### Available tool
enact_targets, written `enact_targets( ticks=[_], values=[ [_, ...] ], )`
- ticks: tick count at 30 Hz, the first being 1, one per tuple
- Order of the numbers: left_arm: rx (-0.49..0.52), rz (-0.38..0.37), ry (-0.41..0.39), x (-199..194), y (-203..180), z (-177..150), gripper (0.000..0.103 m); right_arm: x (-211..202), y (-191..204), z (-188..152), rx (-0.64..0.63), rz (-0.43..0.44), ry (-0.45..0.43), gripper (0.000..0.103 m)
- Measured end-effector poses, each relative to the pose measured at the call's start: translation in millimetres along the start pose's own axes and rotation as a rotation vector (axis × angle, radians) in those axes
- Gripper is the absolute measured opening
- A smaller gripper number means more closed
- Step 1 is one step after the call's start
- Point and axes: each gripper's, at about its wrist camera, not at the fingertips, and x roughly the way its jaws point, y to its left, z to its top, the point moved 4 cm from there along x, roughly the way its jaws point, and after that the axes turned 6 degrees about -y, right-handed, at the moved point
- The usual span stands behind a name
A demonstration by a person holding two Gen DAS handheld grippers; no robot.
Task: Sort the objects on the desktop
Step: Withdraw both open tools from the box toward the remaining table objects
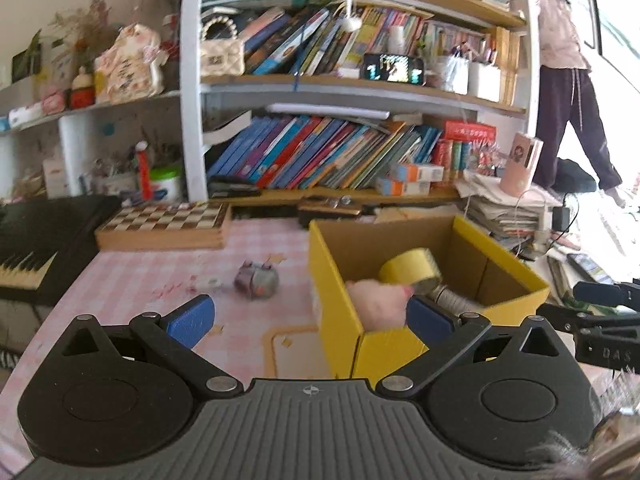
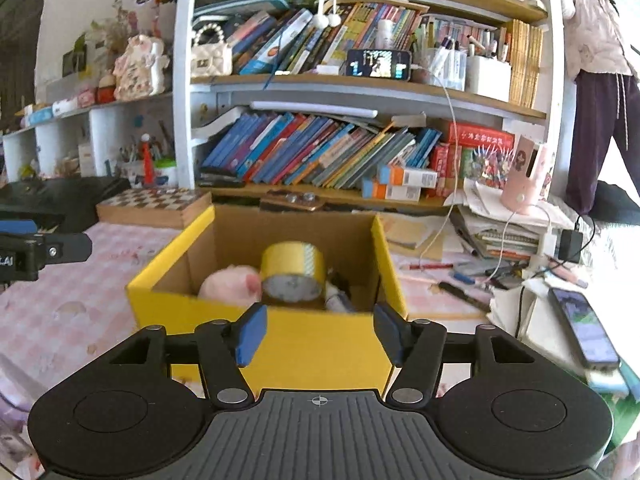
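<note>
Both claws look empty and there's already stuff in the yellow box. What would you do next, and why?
Probably swing the left gripper toward the small grey toy lying loose on the pink cloth, left of the box. Its jaws stand wide open and empty, and the toy is the nearest thing not yet sorted. The tape roll and pink plush already lie inside the box.

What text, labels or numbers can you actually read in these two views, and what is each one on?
"DAS": white letters on the black body of the right gripper, cut off at the picture's edge.
"LAI": white letters on the black body of the left gripper, also cut off.
Red box on the lower shelf: a line of characters, too small to read.
Book spines, orange-and-white cartons, propped phone screen: print too blurred to read.
</note>
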Motion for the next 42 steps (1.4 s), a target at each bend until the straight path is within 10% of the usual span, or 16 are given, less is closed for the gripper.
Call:
enact_targets(
  ticks=[42],
  values=[
    [0.069,-0.166,0.195,-23.6,131.6,-59.1,0.103,-14.1,163.9,-43.5,0.143,-0.061,0.277,0.069]
  ],
)
